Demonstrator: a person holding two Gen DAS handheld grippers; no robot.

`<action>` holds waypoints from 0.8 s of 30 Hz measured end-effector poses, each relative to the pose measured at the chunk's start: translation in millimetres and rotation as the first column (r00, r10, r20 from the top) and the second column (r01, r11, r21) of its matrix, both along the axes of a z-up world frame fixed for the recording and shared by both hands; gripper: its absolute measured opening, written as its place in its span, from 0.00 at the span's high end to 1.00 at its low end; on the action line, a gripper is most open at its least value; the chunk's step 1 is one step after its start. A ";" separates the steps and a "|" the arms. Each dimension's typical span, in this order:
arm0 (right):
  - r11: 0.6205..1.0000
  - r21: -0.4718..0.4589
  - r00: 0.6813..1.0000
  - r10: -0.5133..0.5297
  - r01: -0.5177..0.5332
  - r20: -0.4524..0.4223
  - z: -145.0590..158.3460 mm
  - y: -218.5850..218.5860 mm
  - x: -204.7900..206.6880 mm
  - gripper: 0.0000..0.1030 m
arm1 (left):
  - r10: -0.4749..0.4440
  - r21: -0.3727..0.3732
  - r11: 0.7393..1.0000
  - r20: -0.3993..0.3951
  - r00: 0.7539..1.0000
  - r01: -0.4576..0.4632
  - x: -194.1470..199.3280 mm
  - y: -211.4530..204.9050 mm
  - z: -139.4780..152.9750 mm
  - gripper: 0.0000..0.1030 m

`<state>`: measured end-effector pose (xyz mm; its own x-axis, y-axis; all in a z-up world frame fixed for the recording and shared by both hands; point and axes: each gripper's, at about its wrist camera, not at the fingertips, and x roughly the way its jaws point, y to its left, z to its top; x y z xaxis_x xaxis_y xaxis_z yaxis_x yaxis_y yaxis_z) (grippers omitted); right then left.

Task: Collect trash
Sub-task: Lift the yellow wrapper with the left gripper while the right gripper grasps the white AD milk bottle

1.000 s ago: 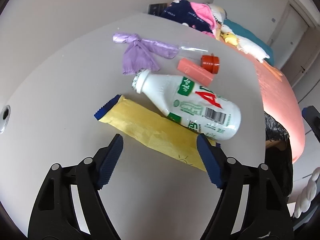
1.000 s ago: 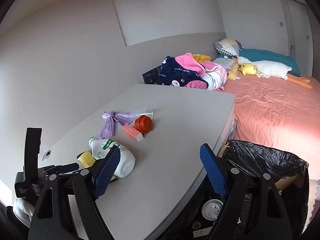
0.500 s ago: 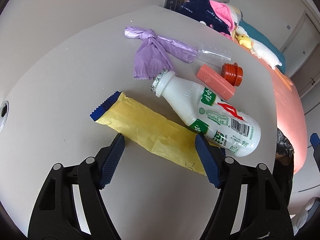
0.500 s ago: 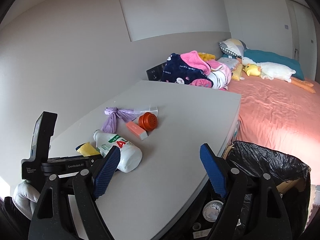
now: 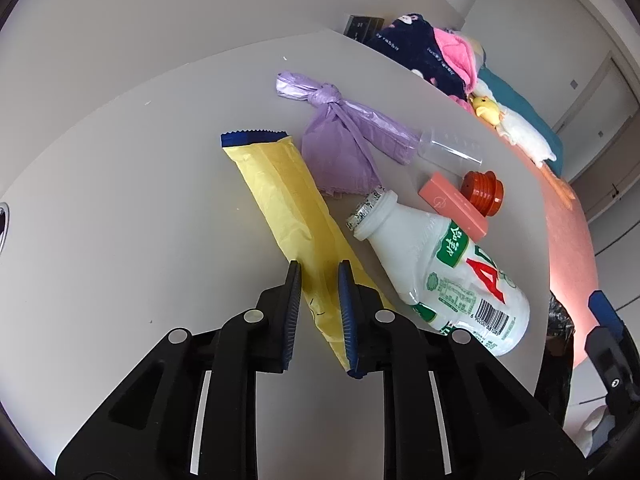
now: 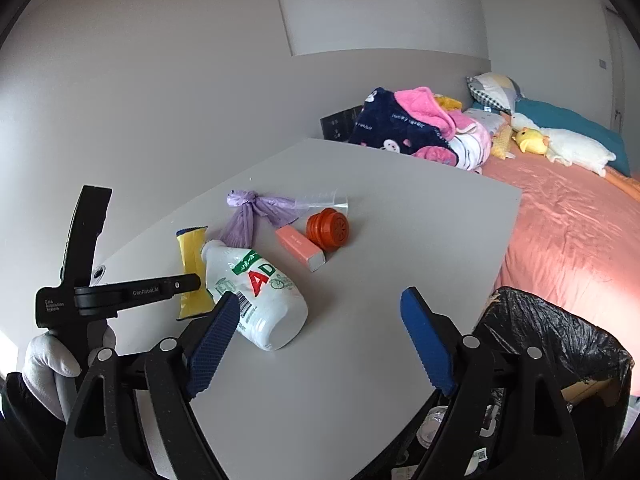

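Observation:
My left gripper [image 5: 319,266] is closing on the near end of a long yellow wrapper [image 5: 280,192], and its blue pads pinch the wrapper on the grey table [image 5: 120,200]. A white milk bottle [image 5: 440,272] lies on its side just right of the wrapper. Behind them sit a knotted purple bag [image 5: 340,148], a pink box [image 5: 452,204], an orange cap [image 5: 482,194] and a clear cup [image 5: 448,154]. My right gripper [image 6: 320,298] hovers near the bottle [image 6: 260,292], its jaws opening with nothing between them.
A bin lined with a black trash bag [image 6: 552,336] stands off the table's right edge. Beyond it lies a bed [image 6: 580,232] with soft toys. A pile of clothes [image 6: 420,128] sits past the table's far end. A gloved hand [image 6: 48,360] holds the left gripper.
The left jaws have closed from wide apart onto the wrapper, which has swung to point away from me. The right gripper has drifted closer to the bottle.

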<state>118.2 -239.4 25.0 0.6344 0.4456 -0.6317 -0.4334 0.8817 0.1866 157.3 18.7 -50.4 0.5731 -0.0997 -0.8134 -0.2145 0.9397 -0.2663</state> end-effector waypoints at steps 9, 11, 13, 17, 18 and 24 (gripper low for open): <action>0.993 -0.047 0.994 0.107 -0.108 -0.039 -11.8 38.7 14.5 0.10 | 0.055 -0.020 0.998 0.009 0.998 -0.055 -3.8 27.2 4.9 0.83; 0.991 -0.054 0.991 0.124 -0.126 -0.043 -14.0 46.3 17.8 0.10 | 0.063 -0.024 0.998 0.012 0.998 -0.063 -4.4 31.6 6.1 0.83; 0.987 -0.069 0.989 0.143 -0.146 -0.046 -16.5 55.1 21.4 0.10 | 0.072 -0.024 0.997 0.016 0.997 -0.072 -4.5 36.6 7.7 0.83; 0.980 -0.088 0.983 0.174 -0.178 -0.052 -20.5 69.0 26.9 0.10 | 0.092 -0.024 0.996 0.018 0.996 -0.091 -5.1 45.3 9.6 0.83; 0.978 -0.093 0.982 0.183 -0.187 -0.054 -21.6 72.8 28.0 0.10 | 0.096 -0.026 0.995 0.018 0.995 -0.096 -5.5 47.6 9.8 0.84; 0.954 -0.148 0.965 0.253 -0.260 -0.067 -29.4 96.2 33.7 0.10 | 0.131 -0.032 0.991 0.026 0.991 -0.130 -9.4 60.7 14.5 0.83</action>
<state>151.9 -143.2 -4.4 0.4796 0.4845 -0.7316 -0.6429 0.7614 0.0828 148.0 79.4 -36.0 0.6057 -0.0465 -0.7943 -0.3270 0.8956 -0.3018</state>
